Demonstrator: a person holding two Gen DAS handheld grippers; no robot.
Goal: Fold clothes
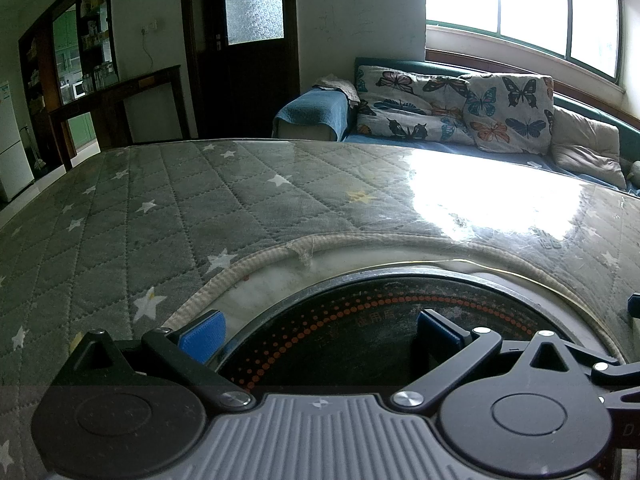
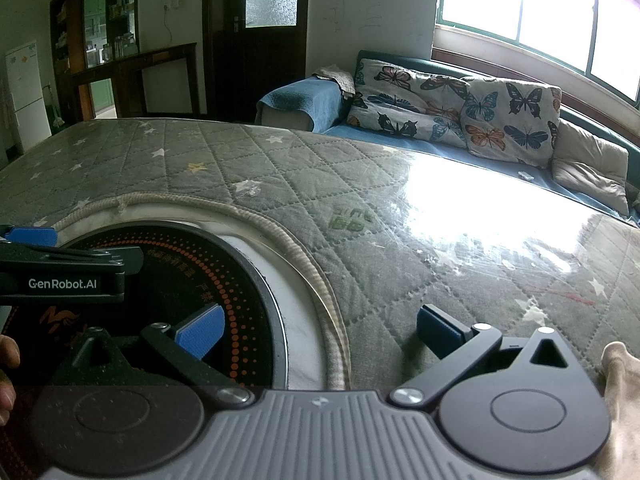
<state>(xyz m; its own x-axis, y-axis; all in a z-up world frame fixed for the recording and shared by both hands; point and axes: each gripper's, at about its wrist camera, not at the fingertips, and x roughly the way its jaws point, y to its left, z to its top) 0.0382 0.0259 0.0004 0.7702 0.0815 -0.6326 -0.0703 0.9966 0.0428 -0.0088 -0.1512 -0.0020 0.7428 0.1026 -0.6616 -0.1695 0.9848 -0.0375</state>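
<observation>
- left gripper (image 1: 318, 334) spread wide, empty, over the round black cooktop (image 1: 360, 320)
- right gripper (image 2: 318, 330) likewise agape (nothing held) above the quilted star-print cover (image 2: 400, 240)

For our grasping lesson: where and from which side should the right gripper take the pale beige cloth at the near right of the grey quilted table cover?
Probably the rounded upper corner of the pale beige cloth, approached from its left by the open right gripper. That corner lies beside the gripper on the grey quilted table cover; the rest runs off-frame.
</observation>
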